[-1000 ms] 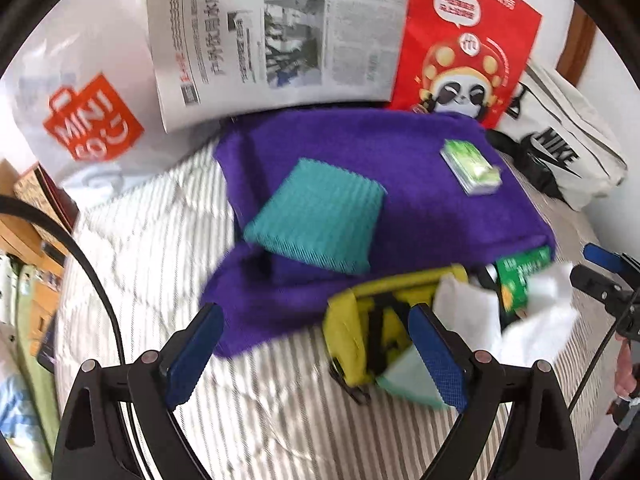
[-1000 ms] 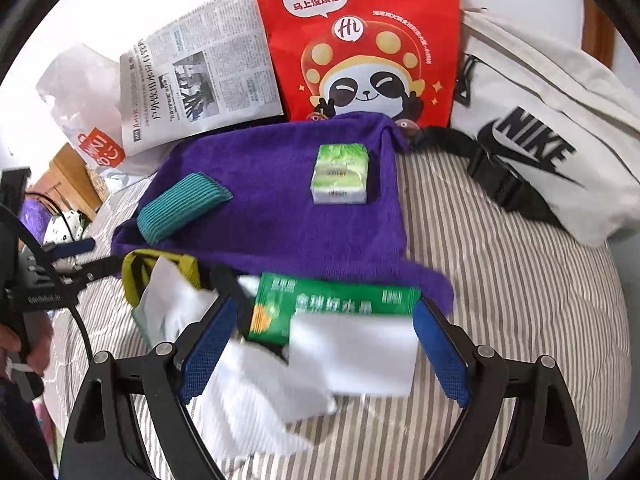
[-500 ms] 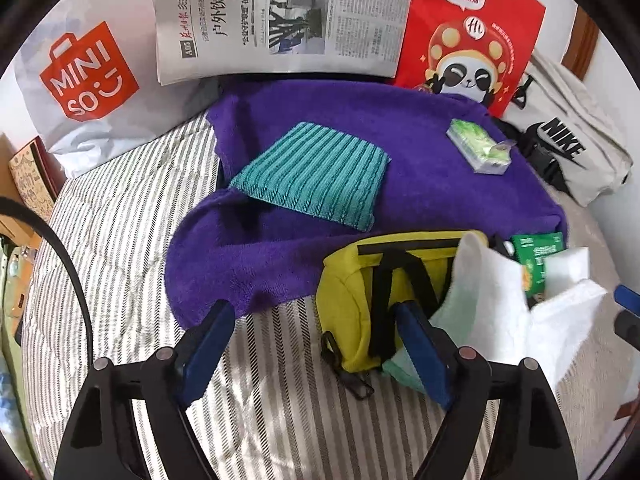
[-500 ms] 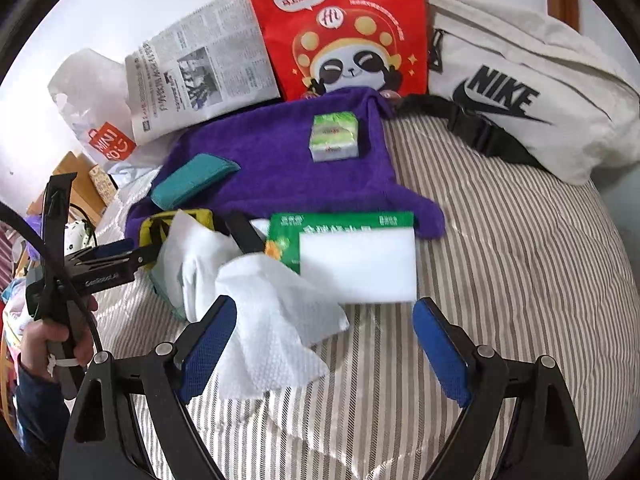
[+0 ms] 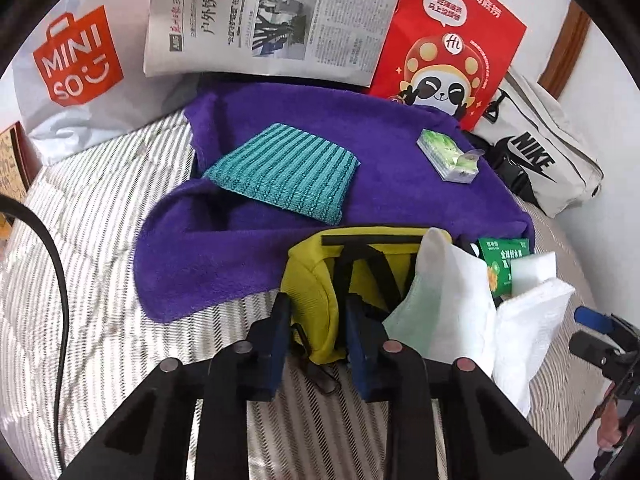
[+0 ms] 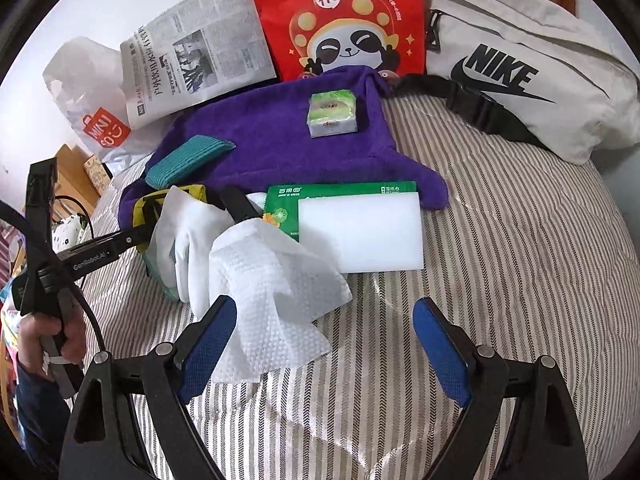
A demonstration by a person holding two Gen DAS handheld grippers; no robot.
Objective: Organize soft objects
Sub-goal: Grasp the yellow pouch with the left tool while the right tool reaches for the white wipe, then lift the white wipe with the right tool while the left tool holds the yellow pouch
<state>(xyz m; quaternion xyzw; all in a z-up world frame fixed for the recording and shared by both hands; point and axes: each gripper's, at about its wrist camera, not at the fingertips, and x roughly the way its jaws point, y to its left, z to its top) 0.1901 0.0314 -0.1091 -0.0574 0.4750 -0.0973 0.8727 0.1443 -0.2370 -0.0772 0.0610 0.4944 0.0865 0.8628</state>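
On the striped bed lie one purple towel, one teal cloth and one yellow bag, which the left gripper has just pinched at its near end, while the right gripper hangs wide apart over one white wipe, holding nothing.

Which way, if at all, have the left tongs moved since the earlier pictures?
Yes. The left tongs came in toward the yellow bag and have just been closing on its near end.

The right tongs are held wide open over a white wipe — on a striped bed.
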